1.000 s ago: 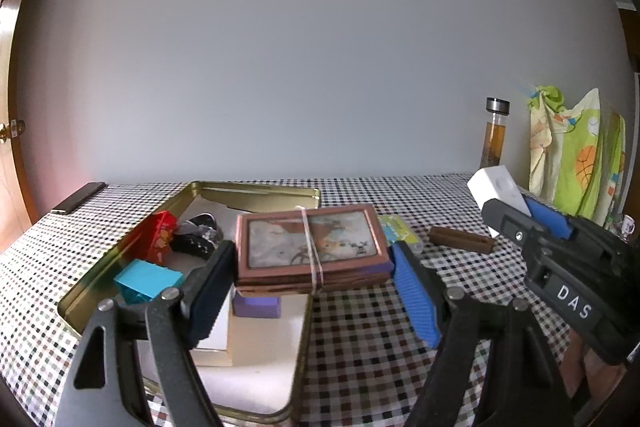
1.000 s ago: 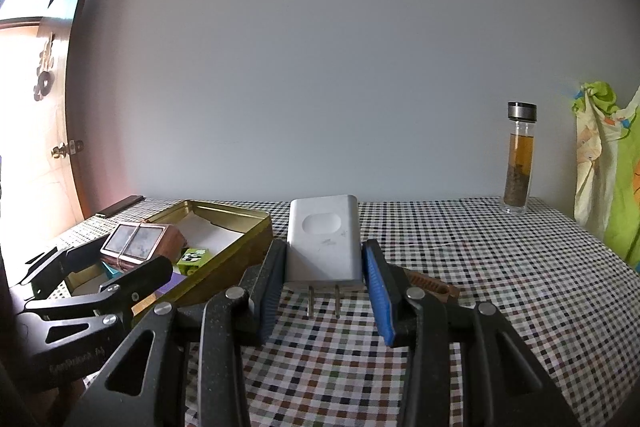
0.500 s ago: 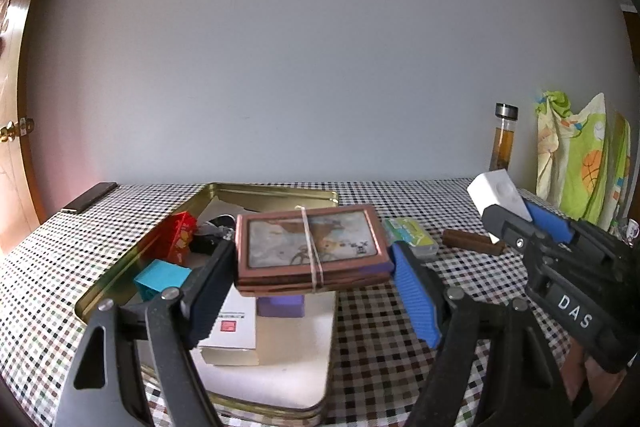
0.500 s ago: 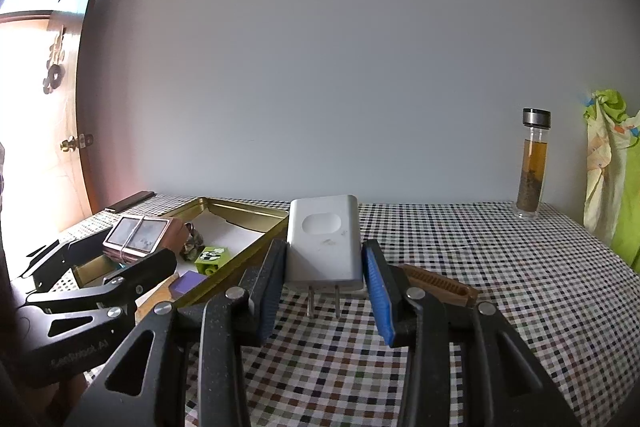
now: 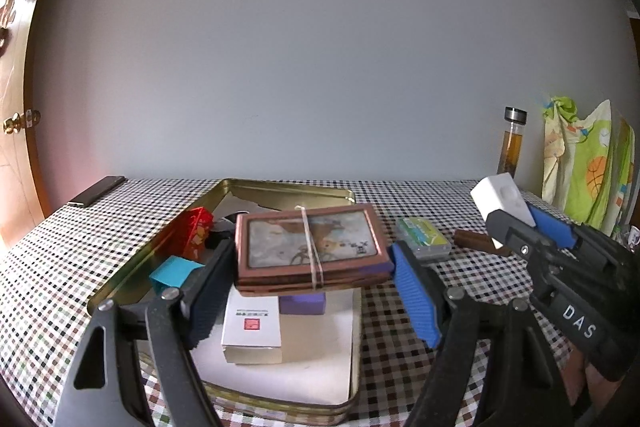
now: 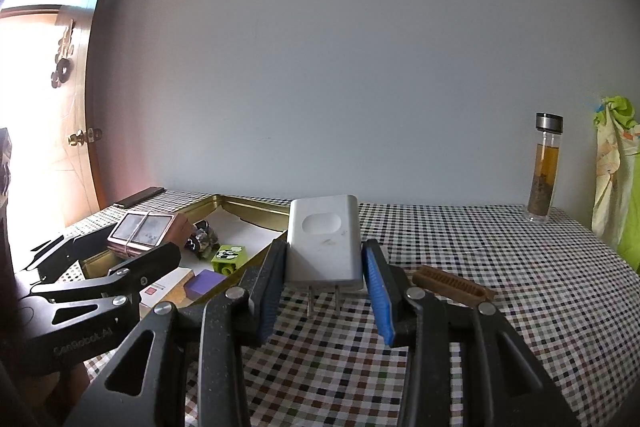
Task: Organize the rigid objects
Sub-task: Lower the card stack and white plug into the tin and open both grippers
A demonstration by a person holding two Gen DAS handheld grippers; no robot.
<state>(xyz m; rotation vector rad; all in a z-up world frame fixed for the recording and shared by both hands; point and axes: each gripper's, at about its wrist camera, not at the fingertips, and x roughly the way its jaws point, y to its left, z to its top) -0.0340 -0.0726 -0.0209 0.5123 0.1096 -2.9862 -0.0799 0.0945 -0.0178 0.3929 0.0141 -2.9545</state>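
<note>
My left gripper (image 5: 312,269) is shut on a brown card stack bound with a rubber band (image 5: 310,249) and holds it above the gold tin tray (image 5: 120,279). The tray holds a red box (image 5: 188,239), a teal block (image 5: 174,273), a white box (image 5: 251,331) and a purple block (image 5: 302,305). My right gripper (image 6: 324,275) is shut on a white plug adapter (image 6: 323,239), prongs down, above the checkered table to the right of the tray (image 6: 244,201). The card stack also shows in the right wrist view (image 6: 142,231).
A green pack (image 5: 424,237) and a brown comb (image 6: 452,285) lie on the cloth right of the tray. A glass bottle (image 6: 544,167) and a green cloth bag (image 5: 588,167) stand at the back right. A dark phone (image 5: 96,191) lies at the back left.
Both grippers have drawn back slightly with their loads, so the tray and table objects look a little farther. Both grips are unchanged.
</note>
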